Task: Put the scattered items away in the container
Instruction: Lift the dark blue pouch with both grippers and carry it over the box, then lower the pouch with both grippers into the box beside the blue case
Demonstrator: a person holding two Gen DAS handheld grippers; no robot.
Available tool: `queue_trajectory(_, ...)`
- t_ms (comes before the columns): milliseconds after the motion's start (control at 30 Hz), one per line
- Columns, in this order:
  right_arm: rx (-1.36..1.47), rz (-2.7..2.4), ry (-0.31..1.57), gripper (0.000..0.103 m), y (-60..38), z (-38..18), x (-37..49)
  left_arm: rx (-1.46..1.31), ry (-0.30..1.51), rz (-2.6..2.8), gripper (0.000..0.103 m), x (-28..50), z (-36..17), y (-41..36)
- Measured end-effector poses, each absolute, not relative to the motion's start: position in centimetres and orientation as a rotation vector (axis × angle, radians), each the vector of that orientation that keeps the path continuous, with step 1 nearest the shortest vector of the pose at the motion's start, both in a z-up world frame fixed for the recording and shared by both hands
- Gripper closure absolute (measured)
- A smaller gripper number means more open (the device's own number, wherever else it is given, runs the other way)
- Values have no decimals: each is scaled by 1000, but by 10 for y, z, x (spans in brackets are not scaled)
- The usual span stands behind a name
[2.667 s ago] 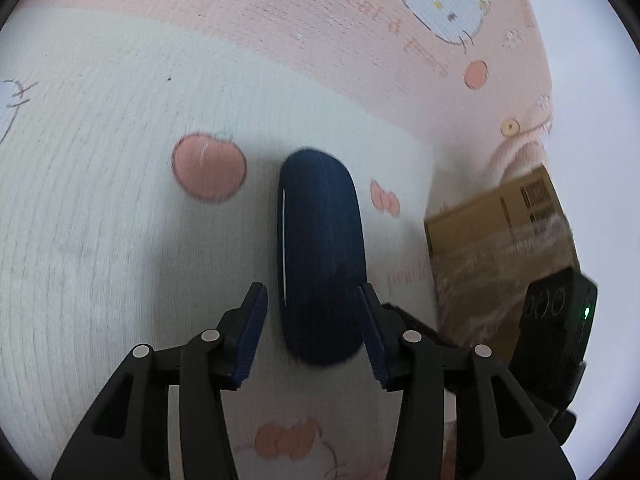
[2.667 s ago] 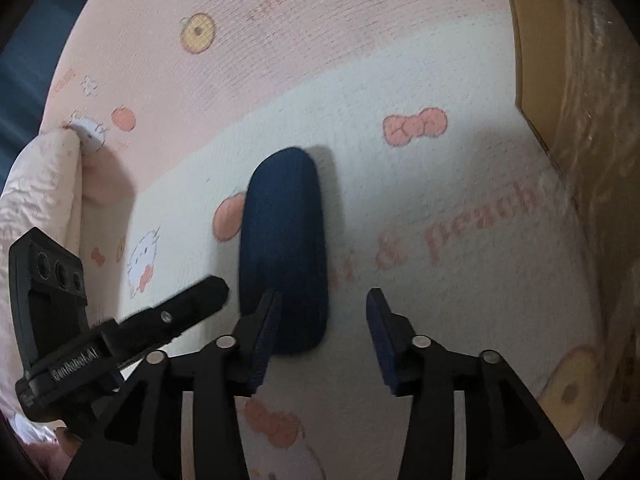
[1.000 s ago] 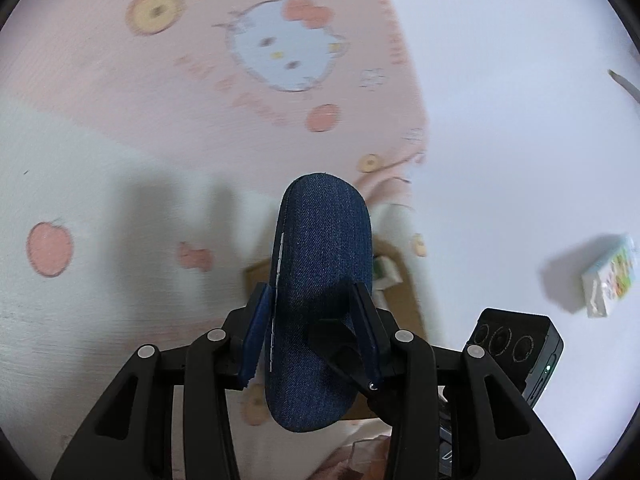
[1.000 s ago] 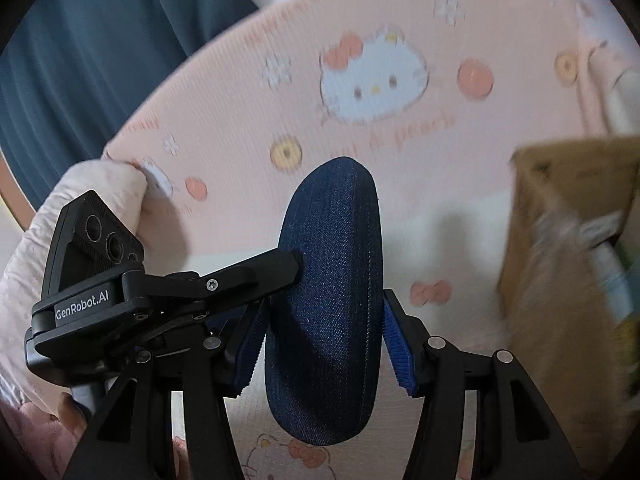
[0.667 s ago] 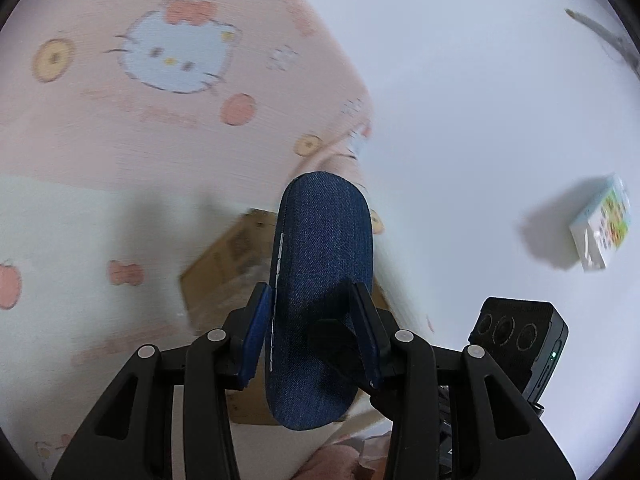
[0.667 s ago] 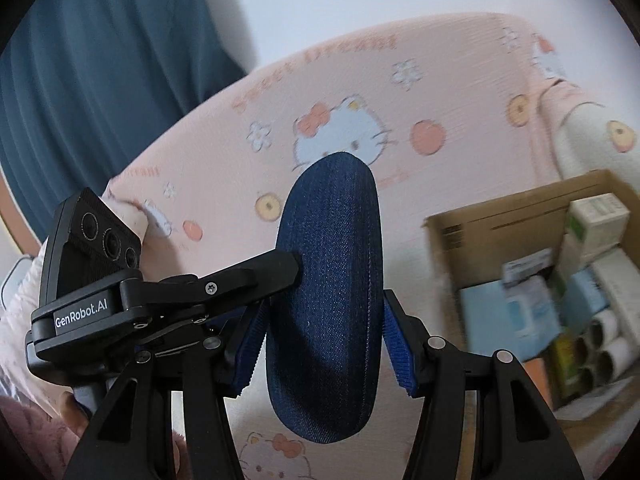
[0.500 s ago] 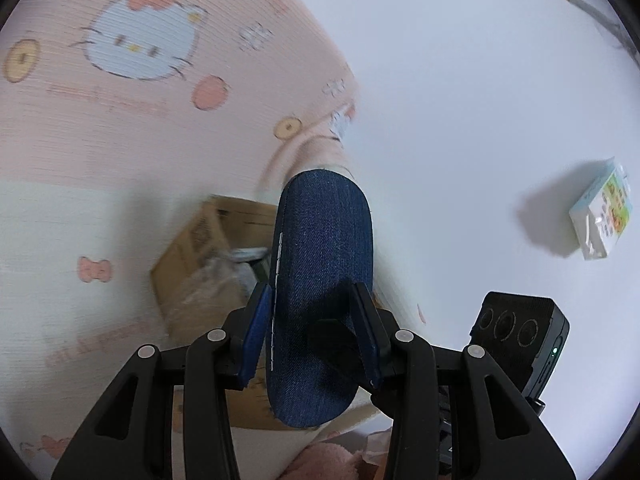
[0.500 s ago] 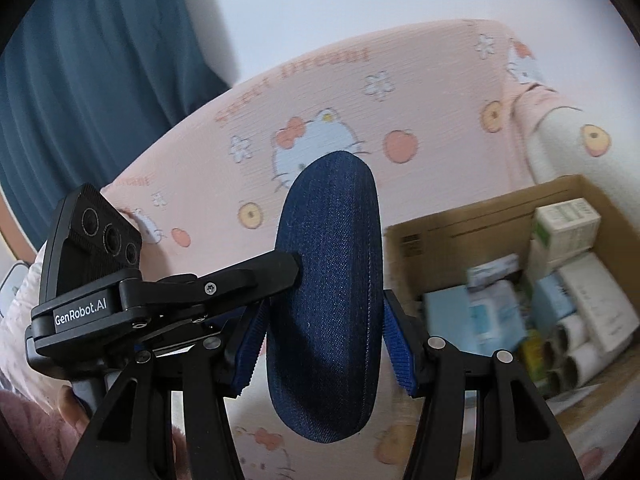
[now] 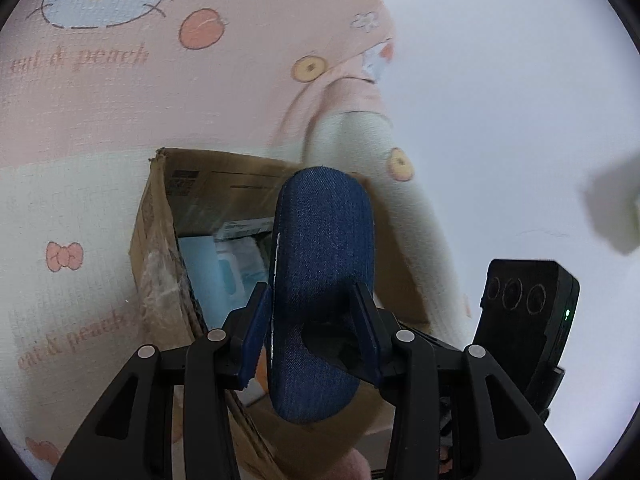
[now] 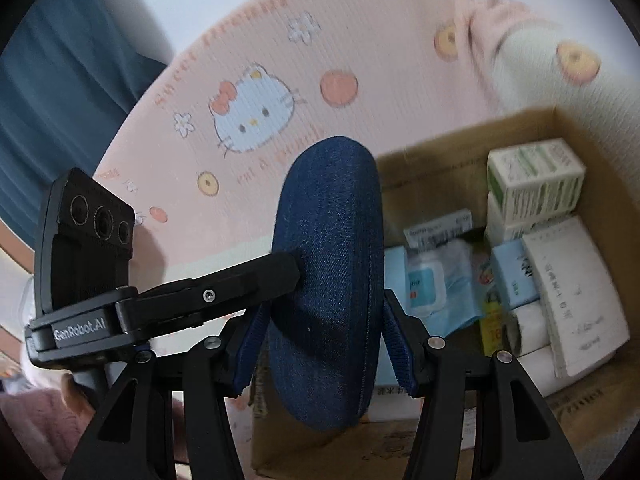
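Denim-blue, an oval case (image 9: 324,280) is clamped from both sides at once: the blue pads of the left gripper (image 9: 316,316) are pressed on its flanks, jaws closed partway on it, and the right gripper (image 10: 326,332) is closed on it likewise in its own view. In the right wrist view a black finger (image 10: 240,284) of the left gripper is seen reaching in from 9 o'clock and touching the case's side. Both grippers are pitched downward, the case held lengthwise toward 12 o'clock, above the surface.

An open cardboard box (image 10: 460,152) is seen beyond the case, at 3 o'clock in the right view and behind the case in the left (image 9: 160,208). Cartons, packets and paper rolls (image 10: 536,176) are packed inside it. The box is set on a pink and cream cartoon-printed bedsheet (image 9: 100,92). A white wall (image 9: 500,80) is seen at 2 o'clock in the left view, a dark teal curtain (image 10: 68,72) at 10 o'clock in the right view.
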State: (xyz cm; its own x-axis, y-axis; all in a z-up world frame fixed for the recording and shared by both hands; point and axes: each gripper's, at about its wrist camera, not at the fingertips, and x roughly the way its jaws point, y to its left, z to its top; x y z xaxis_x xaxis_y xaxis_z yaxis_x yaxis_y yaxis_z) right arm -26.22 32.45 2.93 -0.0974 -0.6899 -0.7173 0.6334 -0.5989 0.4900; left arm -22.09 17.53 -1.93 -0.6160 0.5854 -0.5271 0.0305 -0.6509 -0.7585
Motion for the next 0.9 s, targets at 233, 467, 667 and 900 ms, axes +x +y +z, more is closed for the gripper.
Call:
queue_trajectory(233, 1389, -1648, 22, 50, 304, 6, -287, -1296, -1113, 2306, 59, -241, -36, 177)
queue_trajectory(467, 1549, -1464, 154, 49, 280, -18, -304, -1384, -946, 2414, 59, -244, -17, 185)
queue_trajectory(667, 1604, -1478, 224, 46, 269, -34, -313, -1372, -752, 2530, 59, -245, -1, 194)
queue_trajectory(900, 1656, -1530, 136, 46, 279, -46, -336, -1481, -755, 2505, 59, -260, -19, 189)
